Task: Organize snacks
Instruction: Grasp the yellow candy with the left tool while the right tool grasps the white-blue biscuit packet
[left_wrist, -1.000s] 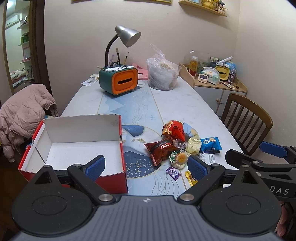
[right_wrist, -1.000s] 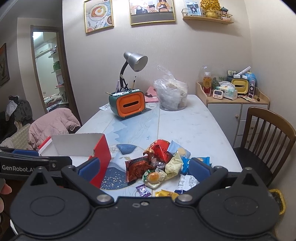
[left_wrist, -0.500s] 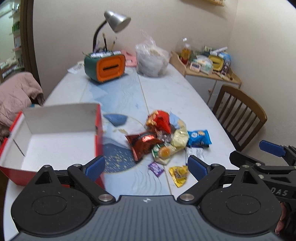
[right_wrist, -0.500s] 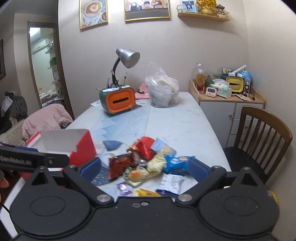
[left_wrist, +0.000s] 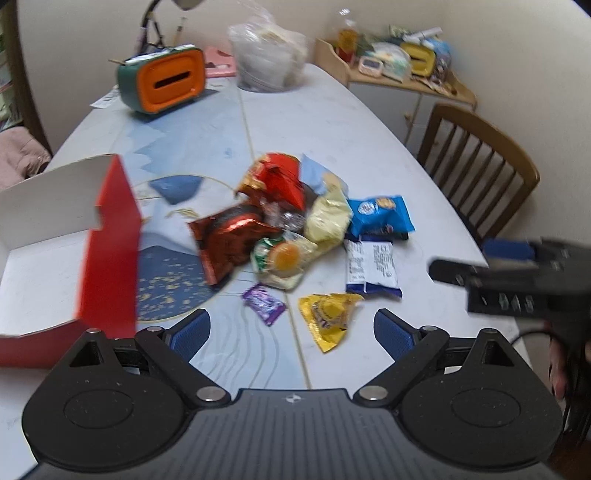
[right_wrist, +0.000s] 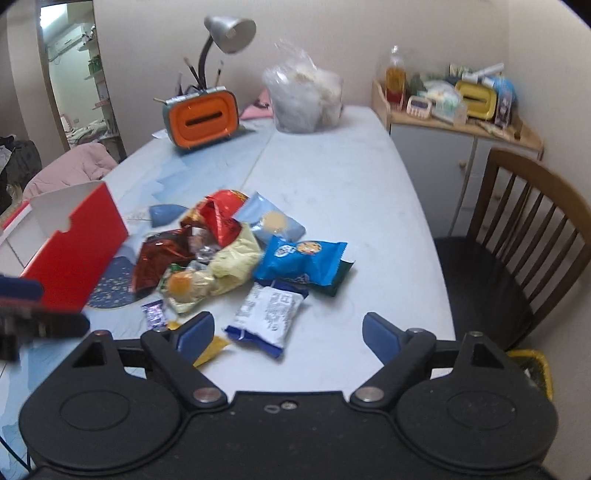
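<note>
Both empty. Left gripper (left_wrist: 291, 330) fingers spread, over yellow packet (left_wrist: 327, 314). Right gripper (right_wrist: 288, 332) likewise spread, nearest white-blue packet (right_wrist: 267, 312). Snack pile (left_wrist: 291, 225) mid-table, loose (easy singles). Open red box (left_wrist: 62, 254) left of pile, presumably the destination.

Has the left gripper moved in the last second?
Yes. The left gripper has dropped toward the snack pile and swung right: the red box now sits further left and the pile looms larger.
</note>
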